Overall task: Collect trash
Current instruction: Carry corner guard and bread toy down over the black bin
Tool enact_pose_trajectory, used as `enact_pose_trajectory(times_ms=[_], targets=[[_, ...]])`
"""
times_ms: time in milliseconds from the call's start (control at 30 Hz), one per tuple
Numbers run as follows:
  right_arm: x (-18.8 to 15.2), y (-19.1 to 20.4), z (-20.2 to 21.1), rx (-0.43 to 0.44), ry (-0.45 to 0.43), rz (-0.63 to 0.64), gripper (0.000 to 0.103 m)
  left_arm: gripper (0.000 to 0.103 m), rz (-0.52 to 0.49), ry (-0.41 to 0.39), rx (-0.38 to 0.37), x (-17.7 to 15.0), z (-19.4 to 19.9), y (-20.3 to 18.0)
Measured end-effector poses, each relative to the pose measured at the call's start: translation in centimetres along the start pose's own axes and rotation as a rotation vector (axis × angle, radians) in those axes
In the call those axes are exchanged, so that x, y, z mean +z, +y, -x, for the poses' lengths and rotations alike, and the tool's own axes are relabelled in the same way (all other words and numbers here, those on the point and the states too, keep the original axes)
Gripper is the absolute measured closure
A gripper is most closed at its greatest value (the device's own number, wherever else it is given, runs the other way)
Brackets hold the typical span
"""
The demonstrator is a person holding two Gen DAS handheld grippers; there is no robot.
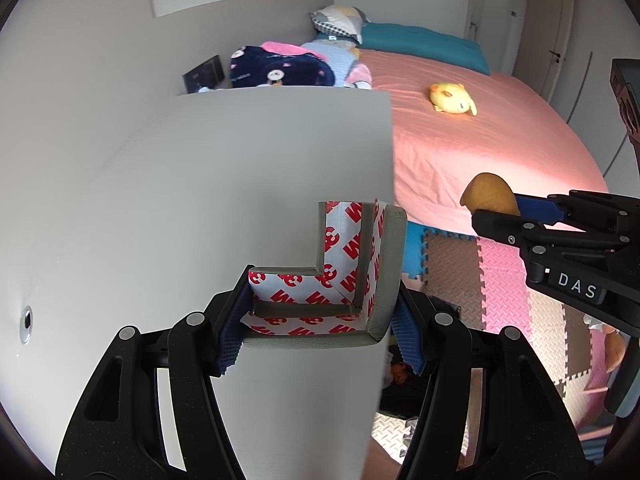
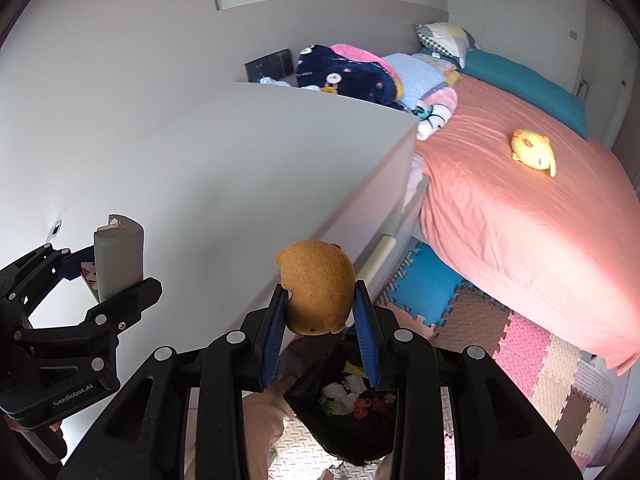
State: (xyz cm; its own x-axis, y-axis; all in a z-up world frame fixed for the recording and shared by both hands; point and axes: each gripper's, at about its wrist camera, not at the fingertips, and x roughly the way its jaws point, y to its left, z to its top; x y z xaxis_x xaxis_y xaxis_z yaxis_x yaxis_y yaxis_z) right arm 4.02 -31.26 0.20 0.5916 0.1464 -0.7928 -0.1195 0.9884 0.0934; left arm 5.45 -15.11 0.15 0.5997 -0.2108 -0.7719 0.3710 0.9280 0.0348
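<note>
So both hands are loaded at this point. The left gripper (image 1: 320, 320) is clamped about half open on a grey foam corner guard (image 1: 352, 276), the L-shaped kind with white backing tape printed in red on its inner faces. Blue pads (image 1: 230, 332) press it from both sides, and it sits over the near corner of the white counter (image 1: 160, 184). From the right wrist view the same guard shows at 9 o'clock (image 2: 118, 260), standing upright in the left gripper (image 2: 100, 280).

The right gripper (image 2: 320, 320) is closed fairly narrow on a small brown plush toy (image 2: 316, 284), squeezed between its blue pads (image 2: 366, 328), face pointing down. It hangs just off the counter's front edge. In the left view that plush pokes in at 3 o'clock (image 1: 490, 196), held by the right gripper (image 1: 504, 216).

Directly below the plush, toward 6 o'clock, there's a black trash bag (image 2: 348, 420), its mouth open, with bits of white and orange stuff already inside.

Background: bed with a salmon-pink sheet (image 2: 520, 216) at 2 o'clock, a yellow chick plush (image 2: 534, 152) lying on it, a pile of folded blankets (image 2: 352, 76) at 12, and coloured foam puzzle mats (image 2: 520, 352) on the floor at 4.
</note>
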Motion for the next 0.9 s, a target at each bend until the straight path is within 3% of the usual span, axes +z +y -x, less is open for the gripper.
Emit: enact_pose_trajectory(times_ms=[900], targets=[[-5.4, -10.3, 3.8, -0.138, -0.012, -0.191, 0.068, 0.042, -0.196, 0.018, -0.148, 0.5, -1.9, -11.0]])
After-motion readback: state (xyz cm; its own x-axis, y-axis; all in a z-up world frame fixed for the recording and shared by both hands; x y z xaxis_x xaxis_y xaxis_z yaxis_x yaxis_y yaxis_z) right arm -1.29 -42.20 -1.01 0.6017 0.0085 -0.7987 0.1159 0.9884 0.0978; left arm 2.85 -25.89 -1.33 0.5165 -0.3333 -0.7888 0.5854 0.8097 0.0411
